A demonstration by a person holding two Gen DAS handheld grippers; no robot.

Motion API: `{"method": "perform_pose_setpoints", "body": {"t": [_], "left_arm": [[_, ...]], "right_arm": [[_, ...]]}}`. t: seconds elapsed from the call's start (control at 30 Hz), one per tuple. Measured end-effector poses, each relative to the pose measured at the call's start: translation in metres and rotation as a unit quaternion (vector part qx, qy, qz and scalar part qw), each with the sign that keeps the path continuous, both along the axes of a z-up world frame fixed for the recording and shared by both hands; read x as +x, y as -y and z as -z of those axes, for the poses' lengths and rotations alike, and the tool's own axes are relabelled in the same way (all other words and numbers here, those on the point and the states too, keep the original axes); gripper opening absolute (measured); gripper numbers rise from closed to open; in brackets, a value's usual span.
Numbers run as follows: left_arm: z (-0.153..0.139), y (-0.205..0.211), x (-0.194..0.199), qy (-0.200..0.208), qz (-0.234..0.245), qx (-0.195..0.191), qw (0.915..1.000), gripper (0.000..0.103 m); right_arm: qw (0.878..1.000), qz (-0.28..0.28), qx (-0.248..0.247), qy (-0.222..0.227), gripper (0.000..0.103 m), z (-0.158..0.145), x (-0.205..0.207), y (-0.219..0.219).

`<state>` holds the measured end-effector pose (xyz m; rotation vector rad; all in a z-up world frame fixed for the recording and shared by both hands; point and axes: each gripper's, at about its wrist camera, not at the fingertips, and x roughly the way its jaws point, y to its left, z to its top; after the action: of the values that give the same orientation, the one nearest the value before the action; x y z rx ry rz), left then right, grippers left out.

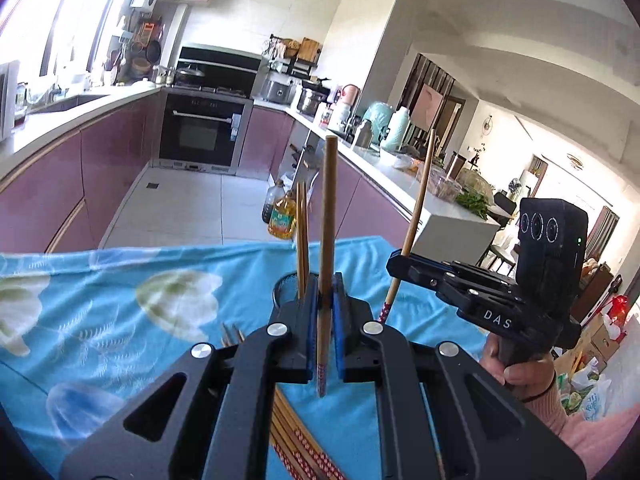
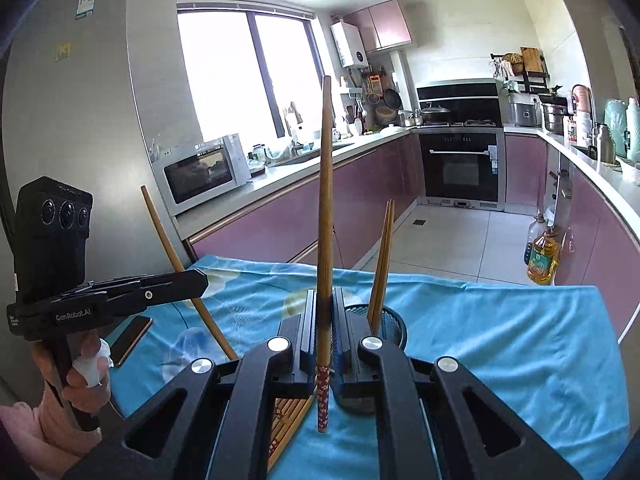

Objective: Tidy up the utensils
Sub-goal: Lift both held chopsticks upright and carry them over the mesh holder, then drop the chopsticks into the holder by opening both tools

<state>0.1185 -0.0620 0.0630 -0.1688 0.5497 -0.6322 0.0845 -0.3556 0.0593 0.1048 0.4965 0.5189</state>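
My left gripper [image 1: 325,300] is shut on a wooden chopstick [image 1: 327,216] held upright, red patterned end down. My right gripper [image 2: 325,308] is shut on another upright chopstick [image 2: 325,200]. Each gripper shows in the other's view: the right one [image 1: 396,260] with its chopstick [image 1: 418,204], the left one [image 2: 200,278] with its chopstick [image 2: 168,240]. A black mesh holder [image 2: 394,322] on the blue cloth holds two chopsticks [image 2: 382,264]; it also shows in the left wrist view [image 1: 286,284]. Several chopsticks [image 1: 292,436] lie on the cloth under the grippers.
The table carries a blue jellyfish-print cloth [image 1: 120,300]. A phone [image 2: 130,338] lies at its left edge. An oil bottle [image 2: 542,256] stands on the floor past the table. Kitchen counters and an oven [image 2: 460,168] lie beyond.
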Motion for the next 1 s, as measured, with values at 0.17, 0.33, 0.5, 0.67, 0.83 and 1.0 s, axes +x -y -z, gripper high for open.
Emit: {"method": "perform_pose_setpoints", "body": {"t": [0.17, 0.33, 0.5, 0.67, 0.83, 1.0], "left_arm": [[-0.023, 0.008, 0.013, 0.019, -0.003, -0.006, 0.9998, 0.007], [-0.037, 0.014, 0.024, 0.036, -0.014, -0.006, 0.9992, 0.007], [-0.036, 0.024, 0.041, 0.036, -0.030, 0.004, 0.9989, 0.007], [-0.022, 0.036, 0.058, 0.016, -0.031, 0.035, 0.9988, 0.007], [0.006, 0.049, 0.073, -0.020, -0.015, 0.073, 0.9970, 0.007], [0.029, 0.058, 0.090, -0.051, 0.002, 0.096, 0.9941, 0.007]], "right_arm": [[1.000, 0.005, 0.008, 0.010, 0.006, -0.009, 0.013, 0.002], [1.000, 0.016, 0.010, 0.015, 0.006, -0.012, 0.029, 0.004], [0.999, 0.031, 0.005, 0.006, 0.006, -0.003, 0.044, 0.001], [0.999, 0.032, -0.008, -0.028, 0.006, 0.018, 0.058, -0.004], [0.997, 0.026, -0.026, -0.069, 0.006, 0.034, 0.064, -0.008], [0.992, 0.020, -0.051, -0.111, 0.006, 0.049, 0.073, -0.014]]}}
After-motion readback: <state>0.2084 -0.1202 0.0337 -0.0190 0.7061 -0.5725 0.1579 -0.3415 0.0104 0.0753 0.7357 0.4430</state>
